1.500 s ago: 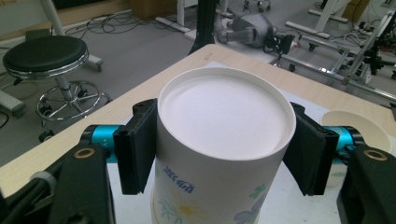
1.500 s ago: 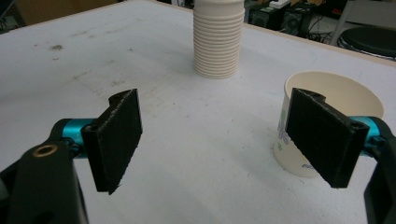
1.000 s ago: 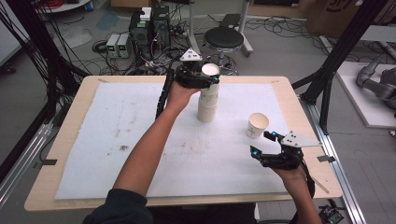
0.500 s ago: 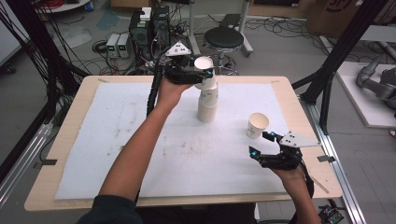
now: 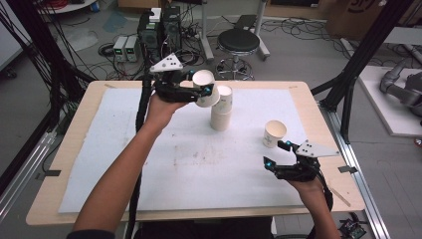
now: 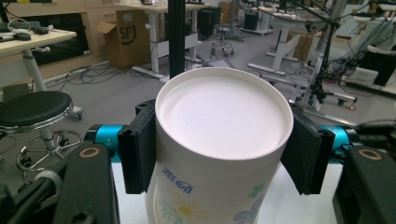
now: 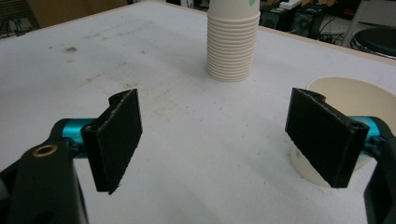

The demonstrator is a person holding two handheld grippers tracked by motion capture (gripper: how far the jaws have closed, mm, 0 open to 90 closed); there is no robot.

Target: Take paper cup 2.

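Left of centre in the high view, your left gripper (image 5: 201, 91) is clamped on a single paper cup (image 5: 205, 88) – the left gripper view shows both black pads pressed against its wall just under the rim. A second ago that cup sat on top of the stack of cups (image 5: 221, 108); now it is lifted clear, tilted, and carried up and to the left of the stack, touching nothing else. That tells me the separation has worked: one cup has come away and the stack stands upright on the white mat (image 5: 99, 149), undisturbed.

Moving right, a lone cup (image 5: 274, 133) stands upright on the mat toward the right edge, well apart from the stack. Just below it, at the lower right of the frame, your right gripper (image 5: 283, 155) has not moved – its jaws stand wide apart with nothing between them, the lone cup just behind the right pad. The freed cup likely needs a spot beside that one.
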